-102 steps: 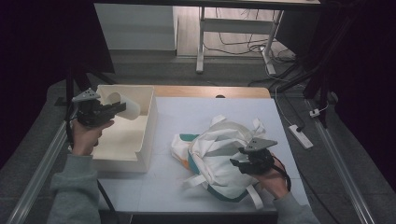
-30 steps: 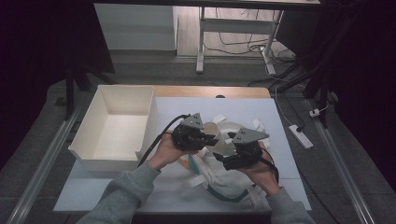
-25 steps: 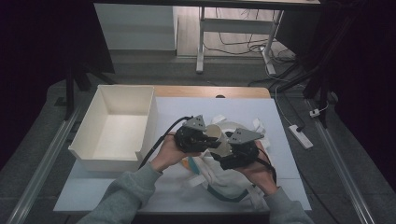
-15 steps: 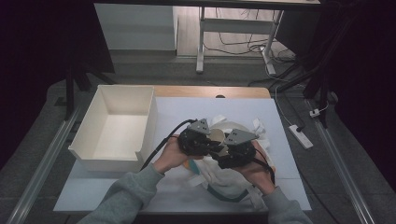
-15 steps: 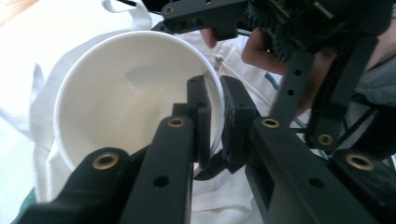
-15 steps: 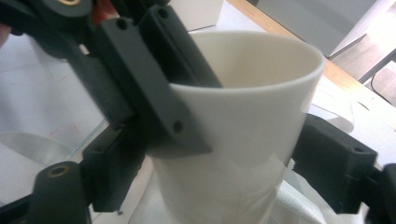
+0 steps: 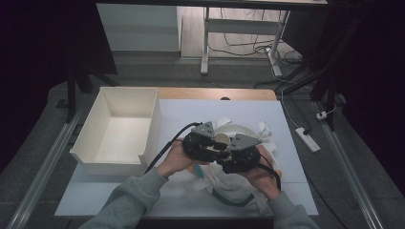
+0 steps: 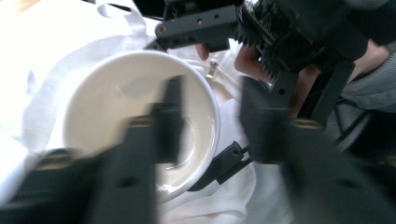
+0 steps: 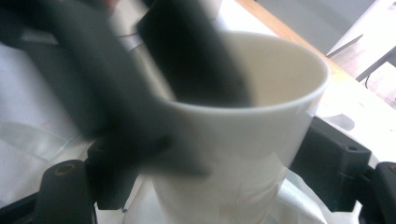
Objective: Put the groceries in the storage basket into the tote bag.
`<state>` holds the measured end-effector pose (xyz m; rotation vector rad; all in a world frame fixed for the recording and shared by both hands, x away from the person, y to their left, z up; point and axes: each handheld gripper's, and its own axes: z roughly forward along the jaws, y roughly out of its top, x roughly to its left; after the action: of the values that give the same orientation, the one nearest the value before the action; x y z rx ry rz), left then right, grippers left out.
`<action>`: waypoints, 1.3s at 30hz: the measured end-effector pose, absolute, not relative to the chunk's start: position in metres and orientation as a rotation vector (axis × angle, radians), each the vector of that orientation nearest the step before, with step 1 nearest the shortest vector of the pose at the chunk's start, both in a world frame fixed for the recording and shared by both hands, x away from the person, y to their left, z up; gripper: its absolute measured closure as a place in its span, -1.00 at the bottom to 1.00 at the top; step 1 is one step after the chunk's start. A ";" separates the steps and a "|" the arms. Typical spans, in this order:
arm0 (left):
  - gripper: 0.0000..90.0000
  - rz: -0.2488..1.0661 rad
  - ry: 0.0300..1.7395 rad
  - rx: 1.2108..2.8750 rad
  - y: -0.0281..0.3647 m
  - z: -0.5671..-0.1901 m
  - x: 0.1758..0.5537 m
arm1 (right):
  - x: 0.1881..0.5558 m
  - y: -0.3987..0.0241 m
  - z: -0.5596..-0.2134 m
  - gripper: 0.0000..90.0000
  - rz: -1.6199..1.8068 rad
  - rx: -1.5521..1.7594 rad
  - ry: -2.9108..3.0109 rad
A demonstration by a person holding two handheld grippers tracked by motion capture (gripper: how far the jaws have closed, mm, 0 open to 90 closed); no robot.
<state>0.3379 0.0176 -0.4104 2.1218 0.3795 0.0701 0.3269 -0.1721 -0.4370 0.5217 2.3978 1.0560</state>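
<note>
A white paper cup (image 7: 221, 138) hangs over a crumpled white bag (image 7: 237, 192) at the middle of the table. My right gripper (image 7: 228, 147) is shut on the cup's body (image 9: 261, 135), one jaw on each side of the wall. My left gripper (image 7: 216, 143) comes from the left. One of its fingers (image 8: 170, 112) is inside the cup (image 8: 107, 107) and the other is outside the rim. Its jaws have just been opening, and the rim stands loose between them. In the right gripper view my right gripper (image 9: 201, 186) has the cup upright.
An open white box (image 7: 152, 125) stands at the left of the table. The white bag with teal trim spreads under both hands toward the front edge. A power strip (image 7: 307, 139) lies on the floor to the right.
The left gripper carried the cup from the box over to the bag, and the two grippers closed in on each other. The left jaws have parted from the cup's rim.
</note>
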 end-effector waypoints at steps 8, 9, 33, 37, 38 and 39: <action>-0.26 0.149 0.473 2.005 0.049 -0.388 0.336 | 0.334 -0.184 -0.438 -0.51 1.051 0.586 2.367; -0.27 0.159 0.484 2.001 0.053 -0.386 0.337 | 0.336 -0.187 -0.439 -0.51 1.057 0.608 2.360; -0.38 0.220 0.585 2.089 0.071 -0.391 0.351 | 0.355 -0.200 -0.481 -0.50 1.071 0.805 2.422; -0.38 0.221 0.590 2.094 0.073 -0.392 0.352 | 0.350 -0.210 -0.478 -0.50 1.040 0.837 2.448; -0.38 0.220 0.590 2.099 0.073 -0.392 0.352 | 0.348 -0.212 -0.477 -0.50 1.029 0.850 2.455; -0.38 0.218 0.593 2.099 0.073 -0.392 0.352 | 0.347 -0.214 -0.477 -0.50 1.018 0.861 2.462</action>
<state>0.3524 0.0731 -0.3924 2.0988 0.5928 0.2176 0.3473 -0.2144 -0.4768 0.8611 2.4620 1.0184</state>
